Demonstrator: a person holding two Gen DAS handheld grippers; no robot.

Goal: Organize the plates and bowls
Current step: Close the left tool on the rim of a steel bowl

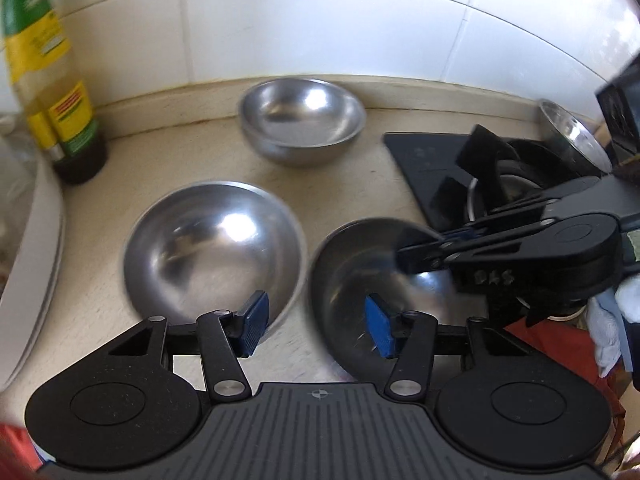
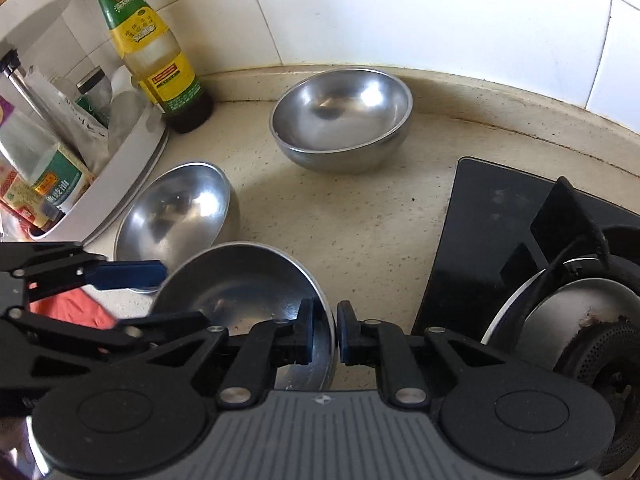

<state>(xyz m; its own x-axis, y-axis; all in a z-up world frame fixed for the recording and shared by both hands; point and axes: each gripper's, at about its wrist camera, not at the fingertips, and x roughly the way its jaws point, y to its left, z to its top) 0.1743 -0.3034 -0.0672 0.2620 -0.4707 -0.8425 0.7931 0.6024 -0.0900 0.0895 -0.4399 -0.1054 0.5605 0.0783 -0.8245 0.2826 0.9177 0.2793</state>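
Three steel bowls show on the beige counter. A deep bowl (image 1: 302, 120) (image 2: 340, 116) stands by the wall. A second bowl (image 1: 214, 248) (image 2: 180, 212) sits at the near left. My right gripper (image 2: 325, 332) (image 1: 420, 248) is shut on the right rim of the third bowl (image 1: 360, 280) (image 2: 240, 280), one pad inside and one outside. This bowl looks tilted. My left gripper (image 1: 316, 324) (image 2: 184, 294) is open. Its right pad hangs inside the held bowl's left side and its left pad over the second bowl's near edge. Neither pad presses on anything.
A tall oil bottle (image 1: 48, 72) (image 2: 156, 52) stands at the back left beside a white rack (image 2: 120, 168) full of packets and jars. A black gas hob (image 2: 500, 240) with its burner (image 2: 580, 320) fills the right. Another steel bowl (image 1: 572, 132) sits beyond the hob. White tiles back the counter.
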